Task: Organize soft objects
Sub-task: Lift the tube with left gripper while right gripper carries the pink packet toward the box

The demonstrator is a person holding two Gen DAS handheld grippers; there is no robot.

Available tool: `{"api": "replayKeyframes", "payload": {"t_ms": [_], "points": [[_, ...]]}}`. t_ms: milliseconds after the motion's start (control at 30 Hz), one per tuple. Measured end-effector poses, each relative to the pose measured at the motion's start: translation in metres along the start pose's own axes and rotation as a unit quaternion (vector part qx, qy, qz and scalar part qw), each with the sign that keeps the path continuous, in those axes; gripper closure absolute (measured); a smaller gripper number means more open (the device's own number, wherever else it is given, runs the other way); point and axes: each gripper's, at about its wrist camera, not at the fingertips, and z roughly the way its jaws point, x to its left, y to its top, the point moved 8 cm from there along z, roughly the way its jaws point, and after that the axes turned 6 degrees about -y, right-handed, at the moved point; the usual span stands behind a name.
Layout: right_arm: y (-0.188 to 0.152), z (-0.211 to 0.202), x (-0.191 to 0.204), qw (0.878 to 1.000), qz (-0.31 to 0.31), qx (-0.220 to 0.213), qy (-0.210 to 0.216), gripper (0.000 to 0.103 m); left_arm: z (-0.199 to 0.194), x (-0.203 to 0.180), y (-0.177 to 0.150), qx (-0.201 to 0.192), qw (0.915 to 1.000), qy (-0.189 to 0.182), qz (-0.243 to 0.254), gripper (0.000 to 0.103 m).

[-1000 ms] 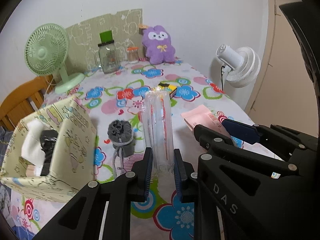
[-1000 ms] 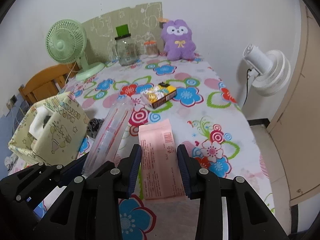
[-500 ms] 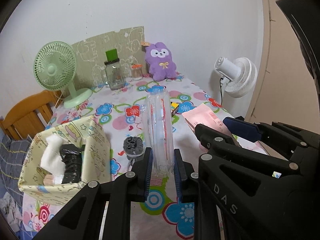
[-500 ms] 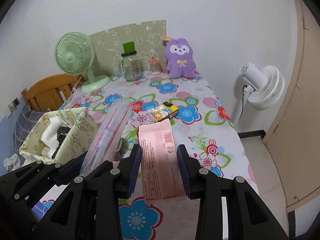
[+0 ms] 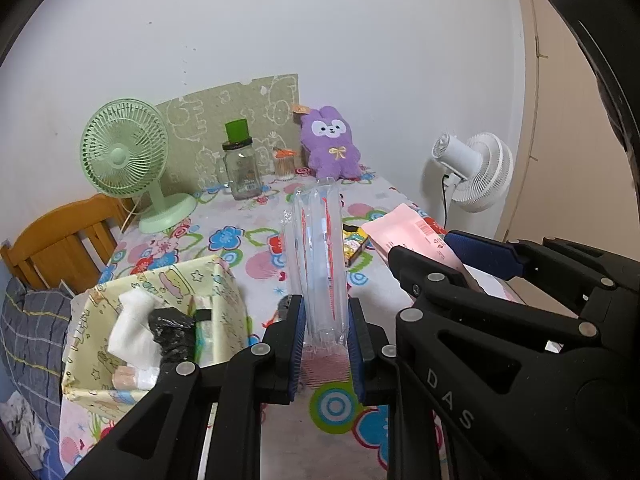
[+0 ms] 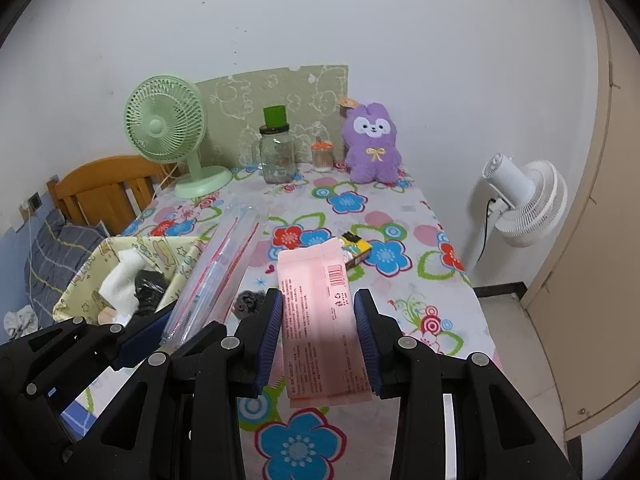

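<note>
Biggest risk I can see: both packs are only pinched at their near ends, so most of each one sticks out unsupported. The clear plastic pack [image 5: 320, 264] looks slippery and could slide out of the left claw [image 5: 325, 350] if it tilts on the way to the yellow fabric basket [image 5: 224, 292]. The pink packet [image 6: 320, 312] is floppy and could sag or catch the basket rim. The two claws are also right beside each other, so swinging both toward the basket together could knock them into one another.

Left claw: jaws narrow, blue pads pressed on both sides of the clear pack, which stands up off the tabletop [image 5: 256, 216] above the near edge. Right claw [image 6: 319, 334]: jaws a bit wider apart, clamped across the pink packet, also held up over the near edge.

The basket sits by the tabletop's left edge with a white soft thing [image 5: 132, 320] and a black bundle [image 5: 172, 332] already inside. A small dark pouch [image 6: 247, 303] is on the tabletop just behind the claws.
</note>
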Motion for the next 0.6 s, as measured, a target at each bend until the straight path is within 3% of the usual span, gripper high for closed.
{"api": "replayKeyframes", "payload": {"t_ms": [600], "points": [[0.017, 0.015, 0.069, 0.999, -0.030, -0.001, 0.035, 0.063, -0.003, 0.069, -0.001, -0.010, 0.9990, 0.033, -0.028, 0.084]]}}
